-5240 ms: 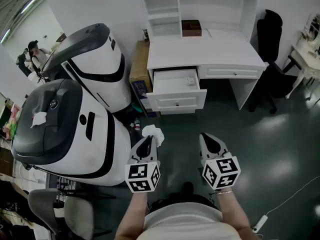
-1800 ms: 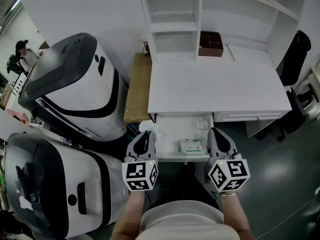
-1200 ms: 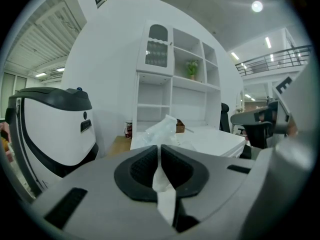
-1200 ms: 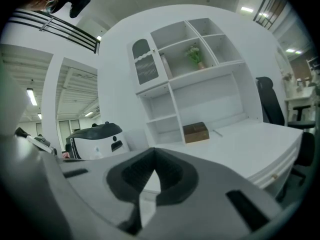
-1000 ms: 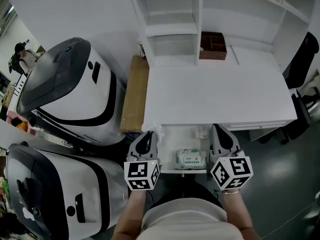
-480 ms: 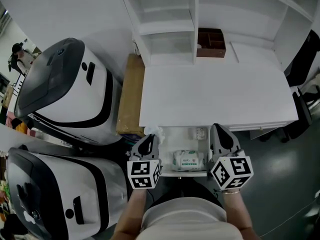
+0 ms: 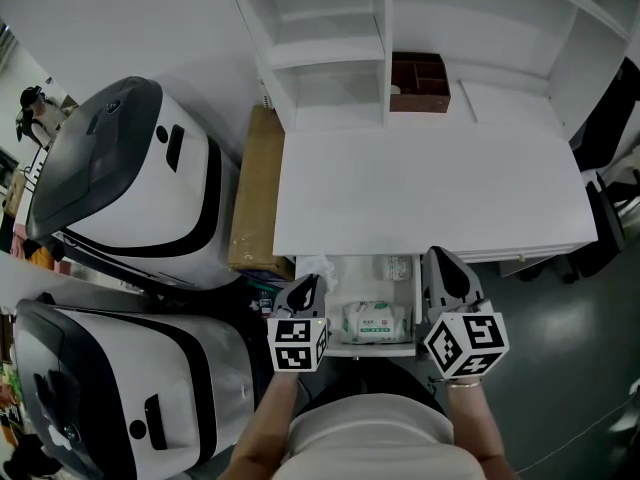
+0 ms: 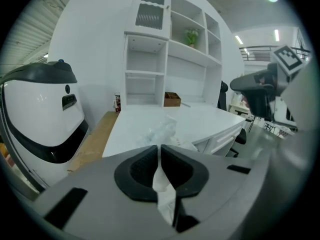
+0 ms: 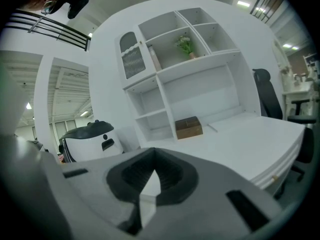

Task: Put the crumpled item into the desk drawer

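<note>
1. Over the left side of the open drawer (image 7: pixel 372 349), close to the desk's front edge, the crumpled item (image 7: pixel 318 268) was clamped between the jaws of the left gripper (image 7: pixel 305 288). It was white and thin, and its loose end stuck out past the jaw tips.
2. Inside the drawer lay one packet of wipes (image 7: pixel 377 320), with one smaller packet (image 7: pixel 397 266) farther back.
3. Over the drawer's right wall hung the right gripper (image 7: pixel 443 265), its jaws together with nothing between them.
4. The white desk (image 7: pixel 430 188) had a bare top except for one brown box (image 7: pixel 418 70), which sat far back under the white shelves (image 7: pixel 320 28).
5. The floor (image 7: pixel 560 358) was grey.
6. Two large white-and-black machines stood to the left, one far (image 7: pixel 130 188) and one near (image 7: pixel 110 388).
7. One flat brown carton (image 7: pixel 255 208) lay between the machines and the desk.
8. One black chair (image 7: pixel 610 118) stood at the right edge.
</note>
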Demonstrator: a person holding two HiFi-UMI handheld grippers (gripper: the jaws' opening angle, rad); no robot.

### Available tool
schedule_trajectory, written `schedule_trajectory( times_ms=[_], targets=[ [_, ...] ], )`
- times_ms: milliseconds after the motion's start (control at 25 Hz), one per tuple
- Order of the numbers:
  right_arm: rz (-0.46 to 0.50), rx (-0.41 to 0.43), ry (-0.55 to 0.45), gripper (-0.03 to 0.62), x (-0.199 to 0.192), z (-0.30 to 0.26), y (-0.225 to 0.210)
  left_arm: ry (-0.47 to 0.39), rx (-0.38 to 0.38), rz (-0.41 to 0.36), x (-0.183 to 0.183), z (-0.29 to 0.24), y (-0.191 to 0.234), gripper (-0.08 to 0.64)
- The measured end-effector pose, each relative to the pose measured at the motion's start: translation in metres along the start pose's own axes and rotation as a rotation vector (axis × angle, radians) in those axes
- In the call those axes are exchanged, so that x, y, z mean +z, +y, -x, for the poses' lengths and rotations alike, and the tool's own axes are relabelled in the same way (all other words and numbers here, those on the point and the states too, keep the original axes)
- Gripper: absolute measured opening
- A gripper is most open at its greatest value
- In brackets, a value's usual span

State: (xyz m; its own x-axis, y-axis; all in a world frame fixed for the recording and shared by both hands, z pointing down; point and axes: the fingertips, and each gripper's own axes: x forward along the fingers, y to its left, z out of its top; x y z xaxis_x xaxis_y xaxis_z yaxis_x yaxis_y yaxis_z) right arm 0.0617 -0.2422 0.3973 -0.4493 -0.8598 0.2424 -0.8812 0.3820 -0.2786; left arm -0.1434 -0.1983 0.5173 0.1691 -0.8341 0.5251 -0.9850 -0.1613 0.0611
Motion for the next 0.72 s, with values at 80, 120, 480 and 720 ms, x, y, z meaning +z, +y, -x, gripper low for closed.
schedule_trajectory(
  times_ms=[80,120,480,720],
  targets=[
    [-0.002,-0.002,0.002,0.002,0.0,-0.002,-0.003,0.027,-0.01,-0.009,-0.007,-0.006,-0.004,0.014],
    [-0.003,-0.002,0.002,0.002,0.001,-0.002,-0.003,0.04,-0.014,-0.013,-0.01,-0.009,-0.005,0.014],
    [-0.016,-0.015,0.009,0.002,-0.001,-0.005,-0.014,0.155,-0.044,-0.057,-0.044,-0.034,-0.011,0.014],
    [-0.023,-0.022,0.018,0.002,-0.005,-0.004,-0.02,0.24,-0.052,-0.063,-0.07,-0.052,-0.014,0.014]
  ],
)
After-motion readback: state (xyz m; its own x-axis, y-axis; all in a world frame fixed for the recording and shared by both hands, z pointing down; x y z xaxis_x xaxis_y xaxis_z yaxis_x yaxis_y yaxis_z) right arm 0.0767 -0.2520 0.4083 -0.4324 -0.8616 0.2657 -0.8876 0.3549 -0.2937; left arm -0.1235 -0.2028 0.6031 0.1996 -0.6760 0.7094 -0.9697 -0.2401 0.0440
